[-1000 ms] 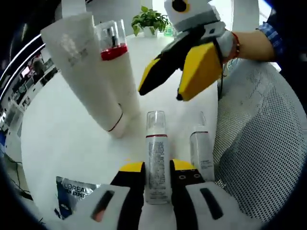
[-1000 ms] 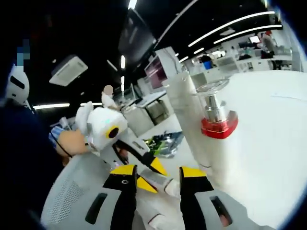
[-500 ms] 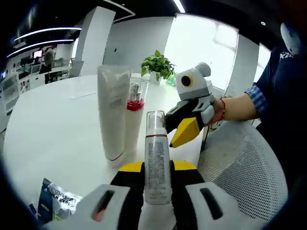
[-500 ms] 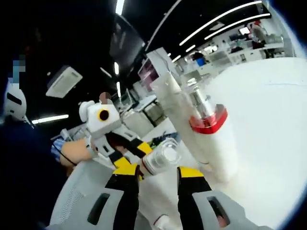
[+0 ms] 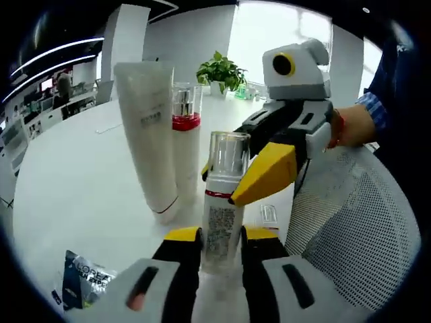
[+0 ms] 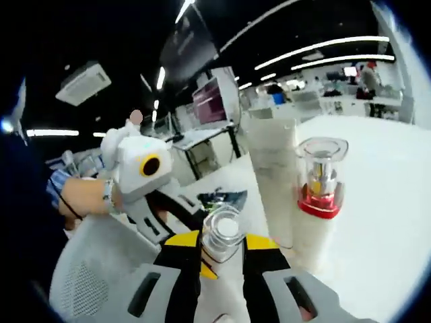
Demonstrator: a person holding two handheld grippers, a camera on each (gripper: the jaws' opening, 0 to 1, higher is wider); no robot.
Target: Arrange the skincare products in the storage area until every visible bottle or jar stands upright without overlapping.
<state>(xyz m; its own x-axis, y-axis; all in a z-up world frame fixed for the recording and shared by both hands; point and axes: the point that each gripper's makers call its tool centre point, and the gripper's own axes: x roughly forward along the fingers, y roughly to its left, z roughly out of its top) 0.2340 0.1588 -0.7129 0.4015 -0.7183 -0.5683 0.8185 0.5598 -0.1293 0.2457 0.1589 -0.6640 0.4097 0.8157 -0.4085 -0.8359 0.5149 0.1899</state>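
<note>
Right gripper (image 5: 249, 182) moved onto pump bottle (image 5: 222, 202); sachet (image 5: 84, 276) beside.

- A sachet (image 5: 82, 276) lying on the surface (image 5: 74, 195) is showing "L'OREAL".
- Print on the held bottle (image 5: 221, 222) and the tube (image 5: 149, 134) is staying too small to read.

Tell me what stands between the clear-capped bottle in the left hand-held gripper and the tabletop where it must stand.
Nothing visible does. The bottle is clamped in the left hand-held gripper; the right hand-held gripper straddles its cap. The white tube and red-collared bottle stand upright to one side, with bare table around them.
</note>
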